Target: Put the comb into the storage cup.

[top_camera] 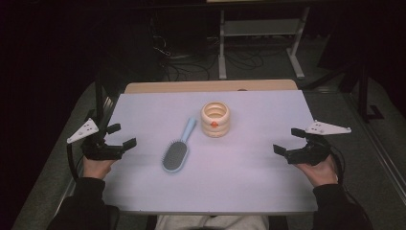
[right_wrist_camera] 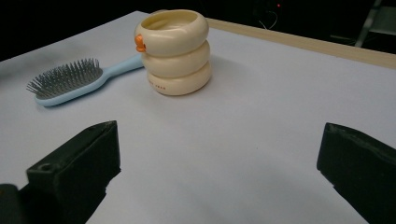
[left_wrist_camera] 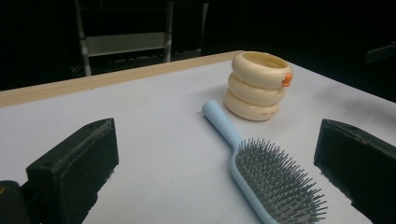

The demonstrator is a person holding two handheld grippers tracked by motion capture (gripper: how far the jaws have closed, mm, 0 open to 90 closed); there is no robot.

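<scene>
Two things lie on the pale table (top_camera: 249,182) between our grippers: a light blue hairbrush (top_camera: 177,148) and a cream ringed cup (top_camera: 215,119). In the high view the hairbrush is a little left of the centre of the frame, with its dark bristle head toward the bottom and its handle pointing up and to the right. The handle tip ends just beside the cup, but we cannot tell if they touch. The bristles face upward. The cup stands upright just above the centre of the frame; it looks like three stacked rings, open on top, with a small orange mark on its side.

In the left gripper view the hairbrush (left_wrist_camera: 261,168) is at the lower centre and right, and the cup (left_wrist_camera: 257,86) is in the upper centre right behind the handle. In the right gripper view the cup (right_wrist_camera: 177,51) is at the upper centre and the hairbrush (right_wrist_camera: 74,81) is at the upper left.

We hold the left gripper (top_camera: 118,136) at the left edge of the table, at middle left of the high view. Its jaws are spread wide and nothing is between them. The right gripper (top_camera: 288,142) is at middle right of the frame, near the right edge of the table, also spread wide and grasping nothing. Both are well apart from the hairbrush and the cup.
</scene>
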